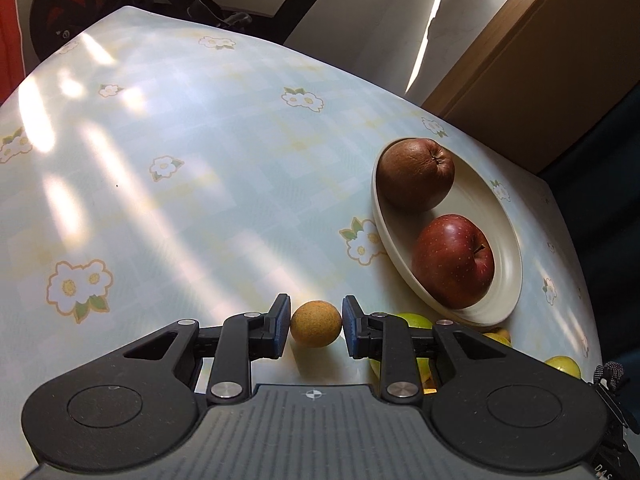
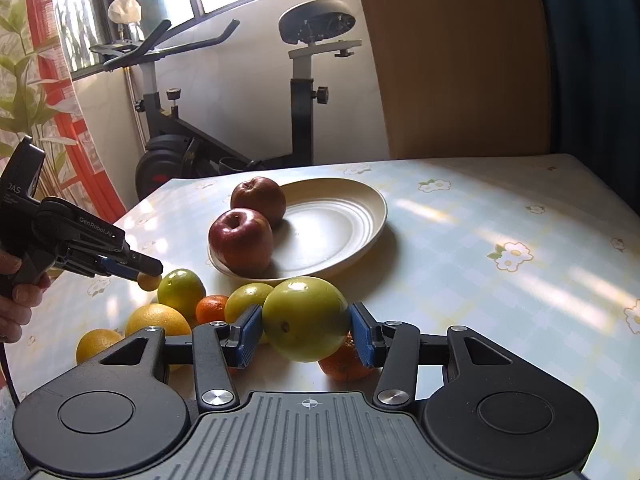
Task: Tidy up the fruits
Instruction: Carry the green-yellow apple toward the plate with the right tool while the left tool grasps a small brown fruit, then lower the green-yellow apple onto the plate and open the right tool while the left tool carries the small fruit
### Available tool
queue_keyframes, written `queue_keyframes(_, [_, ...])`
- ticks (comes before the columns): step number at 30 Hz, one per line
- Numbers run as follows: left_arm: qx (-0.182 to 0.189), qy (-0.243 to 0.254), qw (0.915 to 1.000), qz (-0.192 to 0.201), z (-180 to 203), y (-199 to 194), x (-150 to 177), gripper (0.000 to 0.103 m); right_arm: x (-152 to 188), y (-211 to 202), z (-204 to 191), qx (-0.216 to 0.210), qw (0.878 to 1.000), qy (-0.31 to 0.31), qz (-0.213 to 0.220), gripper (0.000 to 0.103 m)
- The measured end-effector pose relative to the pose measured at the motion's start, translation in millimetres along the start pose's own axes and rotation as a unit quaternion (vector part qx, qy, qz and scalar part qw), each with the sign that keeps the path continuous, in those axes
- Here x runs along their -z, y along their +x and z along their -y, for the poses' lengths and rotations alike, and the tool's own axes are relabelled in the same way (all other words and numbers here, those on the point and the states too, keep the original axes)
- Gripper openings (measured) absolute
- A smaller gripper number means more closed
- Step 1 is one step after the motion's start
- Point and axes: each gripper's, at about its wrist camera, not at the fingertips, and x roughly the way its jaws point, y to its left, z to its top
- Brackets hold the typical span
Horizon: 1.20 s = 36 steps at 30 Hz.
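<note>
- Two apples (image 2: 256, 220) sit on the plate (image 2: 344, 216).
- Left gripper (image 1: 316, 326) clamps a small yellow fruit (image 1: 316, 323) near the plate.
- Right gripper (image 2: 306, 330) grips a green fruit (image 2: 306, 318) before the plate.

plate (image 2: 352, 200) cream | 2 apples (image 2: 242, 240) dark red | tablecloth (image 2: 460, 240) pale blue, white flowers

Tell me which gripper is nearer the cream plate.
Right, narrowly. The right gripper, shut on a green fruit, sits just before the cream plate; the left gripper, shut on a small yellow fruit, is off to its side.
</note>
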Motion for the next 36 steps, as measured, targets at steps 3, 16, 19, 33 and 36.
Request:
queue_keyframes(3, [-0.001,0.015,0.9998,0.016,4.4,-14.2,-6.1,0.029,-7.6,1.0,-2.2,-0.002,1.0,-0.018,0.001,0.044])
queue_keyframes(16, [-0.008,0.095,0.9935,0.063,64.4,-44.6,-49.5,0.029,-83.2,28.5,9.6,-0.013,0.992,-0.121,0.012,0.044])
queue_keyframes(19, [-0.01,0.091,0.9942,0.056,74.3,-31.3,-55.9,0.029,-91.0,42.6,16.1,-0.013,0.992,-0.126,-0.001,0.044])
queue_keyframes(33, [-0.004,0.069,0.9976,0.003,77.6,25.2,-57.5,0.03,-108.3,118.6,31.0,-0.067,0.982,-0.17,-0.044,0.044])
queue_keyframes(36, [-0.001,0.066,0.9978,-0.002,74.5,28.1,-59.1,0.03,-112.5,139.8,25.3,-0.066,0.98,-0.182,-0.051,0.044])
